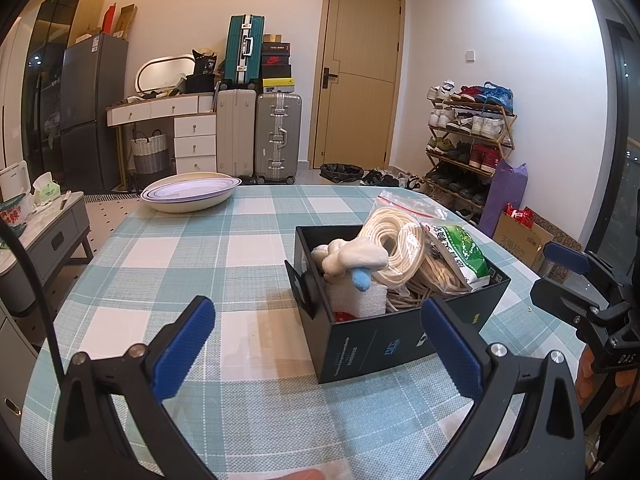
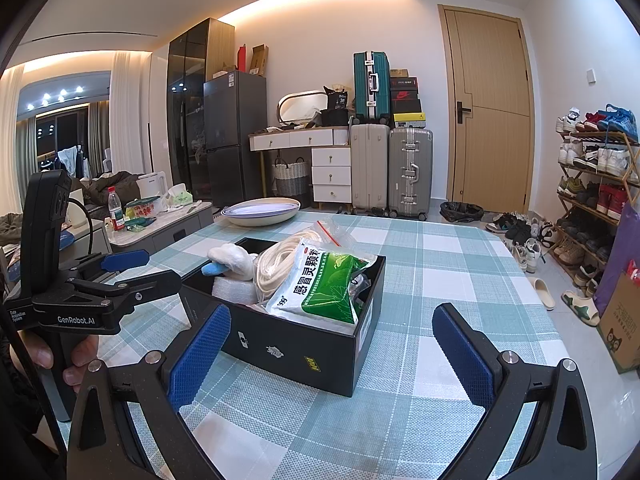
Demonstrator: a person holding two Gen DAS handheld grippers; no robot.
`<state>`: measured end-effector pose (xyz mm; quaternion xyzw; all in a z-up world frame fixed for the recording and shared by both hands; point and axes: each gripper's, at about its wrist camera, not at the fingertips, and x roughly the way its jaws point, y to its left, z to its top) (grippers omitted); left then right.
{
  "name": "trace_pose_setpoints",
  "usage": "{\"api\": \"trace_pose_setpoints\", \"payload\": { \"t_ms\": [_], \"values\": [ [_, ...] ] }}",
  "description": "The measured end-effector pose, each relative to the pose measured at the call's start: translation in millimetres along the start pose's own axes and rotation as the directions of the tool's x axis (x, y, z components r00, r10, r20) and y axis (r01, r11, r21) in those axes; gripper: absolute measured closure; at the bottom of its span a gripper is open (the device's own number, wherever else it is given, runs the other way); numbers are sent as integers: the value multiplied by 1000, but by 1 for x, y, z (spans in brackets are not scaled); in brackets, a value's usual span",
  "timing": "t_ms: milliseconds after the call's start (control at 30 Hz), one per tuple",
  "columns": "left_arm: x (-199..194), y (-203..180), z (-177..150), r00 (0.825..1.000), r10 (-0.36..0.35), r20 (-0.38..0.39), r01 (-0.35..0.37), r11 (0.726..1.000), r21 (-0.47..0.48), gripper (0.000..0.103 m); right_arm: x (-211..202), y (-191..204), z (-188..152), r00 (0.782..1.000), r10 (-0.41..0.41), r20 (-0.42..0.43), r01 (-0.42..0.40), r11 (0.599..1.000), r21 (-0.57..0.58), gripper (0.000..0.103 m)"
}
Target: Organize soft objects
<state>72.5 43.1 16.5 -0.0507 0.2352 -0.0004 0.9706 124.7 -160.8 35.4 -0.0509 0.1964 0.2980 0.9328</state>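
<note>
A black open box (image 1: 372, 344) (image 2: 304, 348) stands on the checked tablecloth. It holds a white plush toy with a blue part (image 1: 352, 260) (image 2: 234, 260), a white foam block (image 1: 358, 300), coiled white rope in a clear zip bag (image 1: 396, 244) (image 2: 280, 260) and a green-and-white packet (image 1: 464, 256) (image 2: 320, 288). My left gripper (image 1: 320, 344) is open and empty, just in front of the box. My right gripper (image 2: 336, 344) is open and empty, with the box's near side between its fingers' line of sight. Each gripper shows in the other's view.
A stack of shallow white bowls (image 1: 192, 194) (image 2: 260, 211) sits at the table's far left. The table (image 1: 160, 248) is oval with a teal check cloth. Suitcases, drawers, a door and a shoe rack stand beyond.
</note>
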Motion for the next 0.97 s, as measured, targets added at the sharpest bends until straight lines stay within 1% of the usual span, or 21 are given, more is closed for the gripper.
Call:
{"api": "trace_pose_setpoints", "payload": {
  "t_ms": [967],
  "values": [
    [-2, 1, 1, 1000, -3, 8, 3, 1000, 5, 0, 0, 0, 0, 1000, 0, 1, 0, 1000, 0, 0]
  ]
}}
